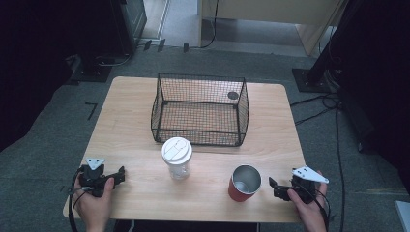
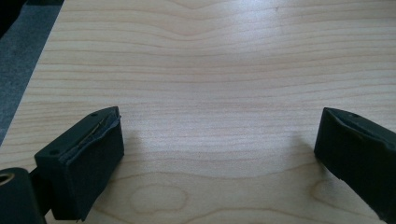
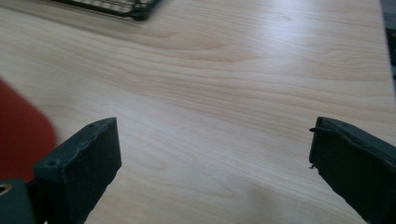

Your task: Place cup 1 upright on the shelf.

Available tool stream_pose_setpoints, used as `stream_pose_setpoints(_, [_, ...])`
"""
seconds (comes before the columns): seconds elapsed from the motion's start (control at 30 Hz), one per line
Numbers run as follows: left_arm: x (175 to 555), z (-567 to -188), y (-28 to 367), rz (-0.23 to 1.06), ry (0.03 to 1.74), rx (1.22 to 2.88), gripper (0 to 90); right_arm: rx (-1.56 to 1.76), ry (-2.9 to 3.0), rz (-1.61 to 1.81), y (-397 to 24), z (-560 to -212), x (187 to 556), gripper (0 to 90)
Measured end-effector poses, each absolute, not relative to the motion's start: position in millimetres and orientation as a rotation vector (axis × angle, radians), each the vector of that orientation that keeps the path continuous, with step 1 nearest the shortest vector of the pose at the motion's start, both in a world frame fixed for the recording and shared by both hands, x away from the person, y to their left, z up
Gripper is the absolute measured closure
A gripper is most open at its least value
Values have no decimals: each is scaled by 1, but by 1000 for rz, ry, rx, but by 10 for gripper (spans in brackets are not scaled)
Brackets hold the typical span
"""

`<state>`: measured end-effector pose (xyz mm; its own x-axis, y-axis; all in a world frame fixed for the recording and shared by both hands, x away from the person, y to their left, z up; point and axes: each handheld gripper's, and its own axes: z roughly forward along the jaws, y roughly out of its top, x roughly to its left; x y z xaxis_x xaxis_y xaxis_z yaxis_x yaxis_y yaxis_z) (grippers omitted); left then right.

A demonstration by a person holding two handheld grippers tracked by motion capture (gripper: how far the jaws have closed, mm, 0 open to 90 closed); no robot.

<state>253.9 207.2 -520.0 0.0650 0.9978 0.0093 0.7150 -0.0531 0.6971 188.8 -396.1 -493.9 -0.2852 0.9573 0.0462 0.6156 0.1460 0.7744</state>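
A clear plastic cup with a white lid (image 1: pixel 177 157) stands at the middle of the wooden table (image 1: pixel 130 106), just in front of a black wire basket (image 1: pixel 200 110). To its right stands a red cup with a shiny metal inside (image 1: pixel 244 182). My left gripper (image 1: pixel 117 176) rests in a hand near the table's front left corner; its jaws stand open over bare wood (image 2: pixel 219 154). At the front right, my right gripper (image 1: pixel 273 187) is held just right of the red cup, open with nothing between its jaws (image 3: pixel 215 158). The red cup (image 3: pixel 23 135) shows at that view's left edge.
The basket holds nothing but a dark round spot on its far side (image 1: pixel 233 95). A corner of the basket (image 3: pixel 116 7) shows at the top of the right gripper view. Cables and stand bases (image 1: pixel 314 79) lie on the grey floor around the table.
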Motion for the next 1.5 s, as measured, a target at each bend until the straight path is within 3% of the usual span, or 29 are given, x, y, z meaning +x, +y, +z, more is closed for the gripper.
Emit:
stream_pose_setpoints(0.63, [254, -520, 207, 701, 1702, 1824, 19, 1118, 2291, 1166, -356, -494, 166, 38])
stream_pose_setpoints(1.5, [254, -520, 207, 701, 1702, 1824, 19, 1024, 2293, 1327, -325, -487, 168, 47])
